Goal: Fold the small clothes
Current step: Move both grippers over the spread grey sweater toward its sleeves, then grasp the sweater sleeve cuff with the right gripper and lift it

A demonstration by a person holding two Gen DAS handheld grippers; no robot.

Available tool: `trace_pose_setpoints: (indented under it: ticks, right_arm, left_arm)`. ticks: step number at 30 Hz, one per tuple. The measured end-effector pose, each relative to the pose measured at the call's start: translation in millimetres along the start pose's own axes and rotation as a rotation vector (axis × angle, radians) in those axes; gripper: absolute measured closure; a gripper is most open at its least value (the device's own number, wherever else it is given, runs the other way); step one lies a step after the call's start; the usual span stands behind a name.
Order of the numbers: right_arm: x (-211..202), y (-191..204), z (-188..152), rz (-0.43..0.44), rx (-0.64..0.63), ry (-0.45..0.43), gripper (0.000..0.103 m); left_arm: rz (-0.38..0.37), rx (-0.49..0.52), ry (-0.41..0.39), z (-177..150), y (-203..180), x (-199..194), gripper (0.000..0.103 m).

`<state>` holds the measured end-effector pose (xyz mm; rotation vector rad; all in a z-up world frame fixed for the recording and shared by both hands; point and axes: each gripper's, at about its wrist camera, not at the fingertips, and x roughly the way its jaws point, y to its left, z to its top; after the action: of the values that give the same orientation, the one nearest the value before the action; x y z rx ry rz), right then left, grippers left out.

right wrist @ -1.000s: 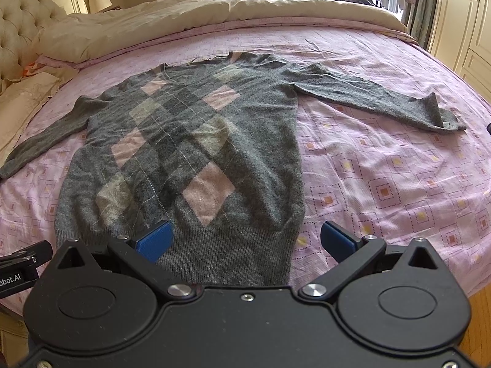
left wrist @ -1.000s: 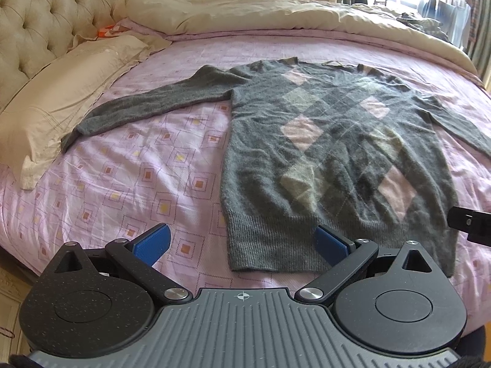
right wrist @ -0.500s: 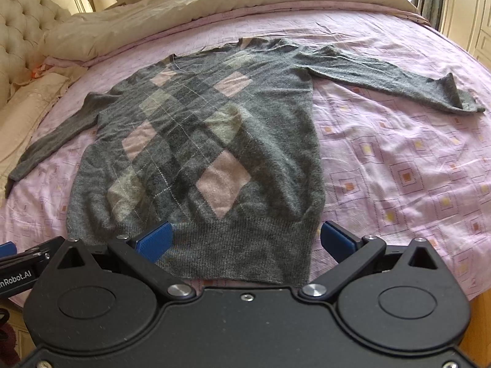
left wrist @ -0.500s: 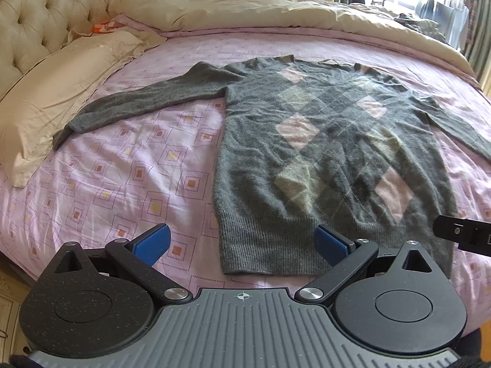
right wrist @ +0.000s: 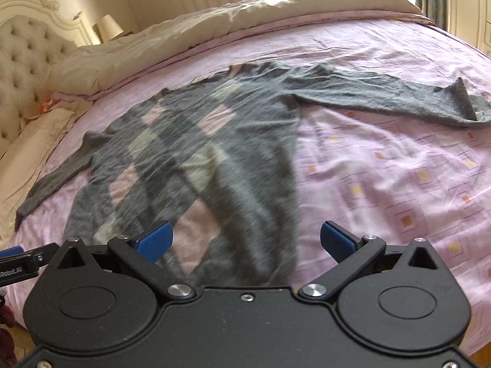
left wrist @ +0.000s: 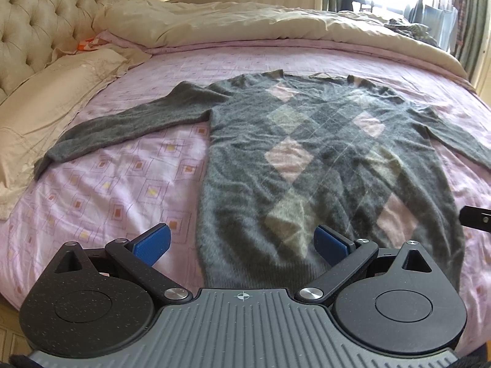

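Cream pillow (left wrist: 52, 101) lies at the far left beside the tufted headboard (left wrist: 40, 21). Grey argyle sweater (left wrist: 322, 165) is spread flat, face up, on the pink patterned sheet (left wrist: 116, 190), both sleeves extended sideways. Left gripper (left wrist: 242, 242) is held above the hem's left corner, jaws wide apart and empty. Right gripper (right wrist: 245, 240) is held above the hem's right corner, likewise spread and empty.

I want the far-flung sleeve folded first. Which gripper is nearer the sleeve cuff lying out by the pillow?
Left. The left gripper sits over the sweater's hem corner on that cuff's side; the right gripper is over the opposite hem corner.
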<state>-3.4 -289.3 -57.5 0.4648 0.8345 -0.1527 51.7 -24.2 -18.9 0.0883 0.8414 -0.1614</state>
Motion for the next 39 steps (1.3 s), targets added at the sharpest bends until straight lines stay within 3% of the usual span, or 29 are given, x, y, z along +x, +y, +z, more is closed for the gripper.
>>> trace_pose_setpoints:
  ticks: [4,6,10,12,13,20,23,28,33,34,36,39]
  right_arm:
    - [6,-38,21,-0.069,0.047,-0.019,0.003]
    - [7,-58,31,-0.119,0.064,-0.035,0.013]
    - [7,-105,54,-0.209,0.121,-0.083,0.016]
    - [6,-131,67,-0.263,0.151,-0.105,0.029]
    - [6,-143,72,-0.291,0.163,-0.117,0.031]
    - [5,-230,110,-0.443,0.27,-0.18,0.038]
    - [14,-263,122,-0.495,0.299,-0.177,0.041]
    - [41,-302,125,-0.492,0.388,-0.118,0.046]
    - [56,-316,118,-0.468,0.433,-0.116,0.049]
    - [55,-316,117,-0.454,0.437,-0.131,0.053]
    - [53,-320,116,-0.391,0.461,-0.145,0.092]
    - [49,-321,117,-0.362,0.485,-0.162,0.093]
  left_arm:
    - [0.011,0.009,0.014,11,-4,16,0.002]
    - [0.019,0.019,0.014,16,-8,25,0.002]
    - [0.021,0.041,0.021,26,-15,42,0.002]
    - [0.016,0.045,0.023,30,-18,52,0.002]
    - [0.014,0.047,0.024,32,-19,56,0.002]
    - [-0.008,0.065,0.031,39,-28,83,0.002]
    - [-0.008,0.078,-0.001,40,-32,93,0.002]
    - [-0.006,0.092,0.012,37,-36,111,0.002]
    - [-0.076,0.086,0.057,27,-34,124,0.002]
    - [-0.081,0.084,0.052,26,-33,125,0.002]
    - [-0.084,0.096,0.032,23,-33,124,0.001]
    - [-0.078,0.118,0.033,23,-35,125,0.001]
